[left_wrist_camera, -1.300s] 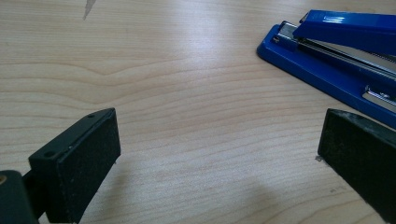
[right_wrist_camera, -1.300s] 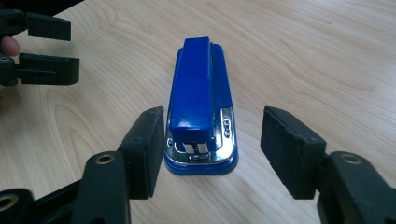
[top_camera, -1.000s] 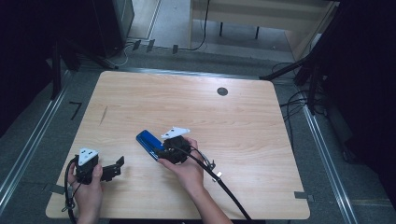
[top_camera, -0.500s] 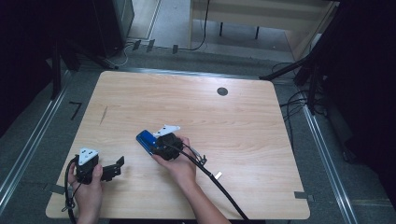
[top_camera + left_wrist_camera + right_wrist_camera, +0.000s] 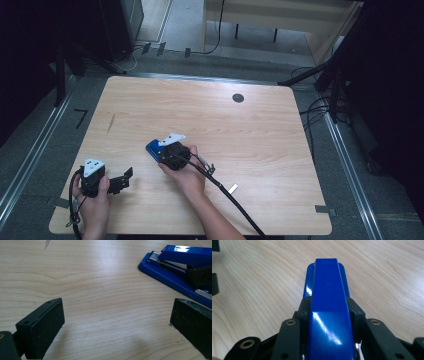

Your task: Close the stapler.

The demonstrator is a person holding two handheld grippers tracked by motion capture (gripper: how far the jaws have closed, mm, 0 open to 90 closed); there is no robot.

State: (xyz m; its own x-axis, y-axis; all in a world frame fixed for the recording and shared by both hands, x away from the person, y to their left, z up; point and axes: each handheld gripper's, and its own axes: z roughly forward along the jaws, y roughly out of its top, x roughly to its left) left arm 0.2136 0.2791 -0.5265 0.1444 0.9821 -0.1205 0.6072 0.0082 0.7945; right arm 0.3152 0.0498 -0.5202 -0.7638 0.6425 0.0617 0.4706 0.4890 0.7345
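Note:
A blue stapler (image 5: pixel 153 148) lies on the wooden table (image 5: pixel 260 135), left of centre. My right gripper (image 5: pixel 163 153) is shut across its body from the near right. In the right gripper view the stapler's glossy top (image 5: pixel 328 290) runs straight away from me, and my right gripper (image 5: pixel 328 311) clamps its two sides. At the near left of the table my left gripper (image 5: pixel 126 178) is open and holds nothing. In the left gripper view my left gripper (image 5: pixel 117 325) has bare wood between its jaws, and the stapler (image 5: pixel 172 267) lies ahead to the right.
A black round grommet (image 5: pixel 238 98) sits in the table near the far edge. A dark streak (image 5: pixel 111 123) marks the wood at the left. The right gripper's cable (image 5: pixel 225 192) trails to the near edge. Floor cables and metal rails flank the table.
My right hand and gripper have slid a little to the left, further over the stapler. The left gripper has stayed where it was.

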